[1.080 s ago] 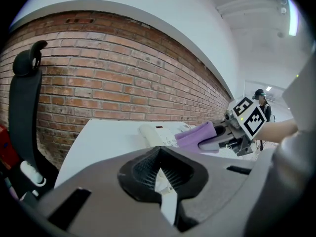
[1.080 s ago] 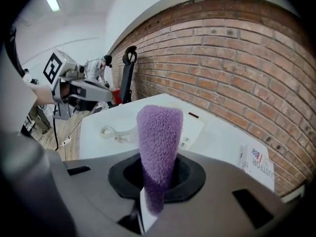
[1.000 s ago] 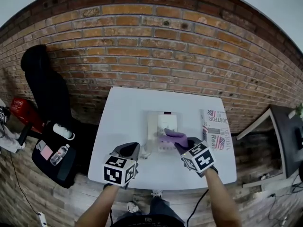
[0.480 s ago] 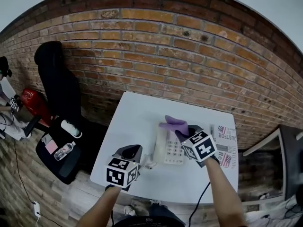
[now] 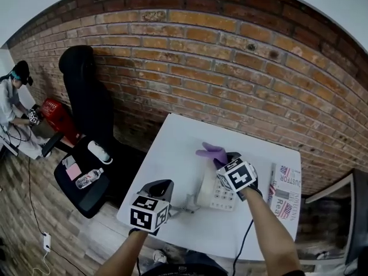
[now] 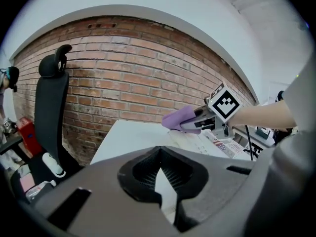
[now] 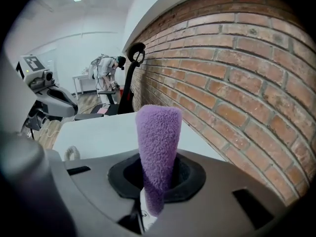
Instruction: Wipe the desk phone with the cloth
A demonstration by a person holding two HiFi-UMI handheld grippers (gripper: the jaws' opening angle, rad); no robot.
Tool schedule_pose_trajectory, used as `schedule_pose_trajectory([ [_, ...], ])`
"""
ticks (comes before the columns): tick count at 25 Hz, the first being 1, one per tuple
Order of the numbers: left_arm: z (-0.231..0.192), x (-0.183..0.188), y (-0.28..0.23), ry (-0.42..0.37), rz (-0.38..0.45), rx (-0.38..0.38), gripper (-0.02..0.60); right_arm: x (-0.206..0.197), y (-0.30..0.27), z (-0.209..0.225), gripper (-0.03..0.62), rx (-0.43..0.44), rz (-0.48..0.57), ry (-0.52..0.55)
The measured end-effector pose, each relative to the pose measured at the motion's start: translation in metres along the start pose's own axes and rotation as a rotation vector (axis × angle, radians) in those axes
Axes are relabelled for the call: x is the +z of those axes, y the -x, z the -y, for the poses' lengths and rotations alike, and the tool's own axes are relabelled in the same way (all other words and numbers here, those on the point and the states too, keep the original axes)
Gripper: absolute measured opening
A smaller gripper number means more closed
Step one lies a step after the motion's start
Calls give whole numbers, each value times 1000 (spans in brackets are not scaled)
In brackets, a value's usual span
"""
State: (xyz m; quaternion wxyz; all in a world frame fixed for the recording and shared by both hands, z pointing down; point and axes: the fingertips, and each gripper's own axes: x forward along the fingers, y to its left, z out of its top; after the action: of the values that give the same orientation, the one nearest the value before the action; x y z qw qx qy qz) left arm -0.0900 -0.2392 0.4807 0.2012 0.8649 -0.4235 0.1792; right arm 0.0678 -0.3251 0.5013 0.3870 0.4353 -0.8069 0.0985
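Purple fleece cloth stands pinched between the jaws of the right hand-held gripper. In the right gripper view the cloth rises as a stiff folded tongue out of the clamped jaws, and that free end looks meant to serve as the wiping face.

- Cloth tip sits over the 12 o'clock end of the desk phone. Contact cannot be confirmed: from the left gripper view it reads as just above the phone or grazing it.
- Phone lies near the middle of the white desk, keypad up, with the coiled cord trailing off at its 9 o'clock.
- Left hand-held gripper rests at the phone's 8 o'clock. Its jaws are pressed together on nothing and it is apart from the phone, probably parked where it could steady the set if the wipe drags it.
- Folded newspaper lies at the phone's 3 o'clock, outside the wiping path.
- Brick wall backs the desk at 12 o'clock.

Judgement: wipe at an early pass, most of the keypad likely untouched.
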Motion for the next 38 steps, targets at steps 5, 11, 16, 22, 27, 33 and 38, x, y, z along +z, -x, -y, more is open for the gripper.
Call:
schedule_pose_trajectory([
  [5, -5, -1, 2, 5, 3, 5, 5, -7, -5, -12, 44, 23, -12, -11],
  [11, 0, -6, 7, -4, 0, -14, 5, -16, 2, -27, 44, 22, -10, -28],
  [16, 4, -10, 14, -14, 2, -32, 5, -23, 11, -44, 44, 26, -7, -47],
  [22, 9, -15, 24, -29, 5, -58, 5, -35, 21, -67, 44, 34, -5, -72],
  [27, 12, -21, 34, -42, 1, -80, 5, -44, 29, -84, 44, 30, -12, -93],
  [33, 17, -32, 45, -57, -10, -111, 5, -59, 36, -108, 44, 36, -21, -125],
  [38, 19, -38, 53, -76, -16, -133, 5, -70, 39, -126, 44, 31, -34, -145],
])
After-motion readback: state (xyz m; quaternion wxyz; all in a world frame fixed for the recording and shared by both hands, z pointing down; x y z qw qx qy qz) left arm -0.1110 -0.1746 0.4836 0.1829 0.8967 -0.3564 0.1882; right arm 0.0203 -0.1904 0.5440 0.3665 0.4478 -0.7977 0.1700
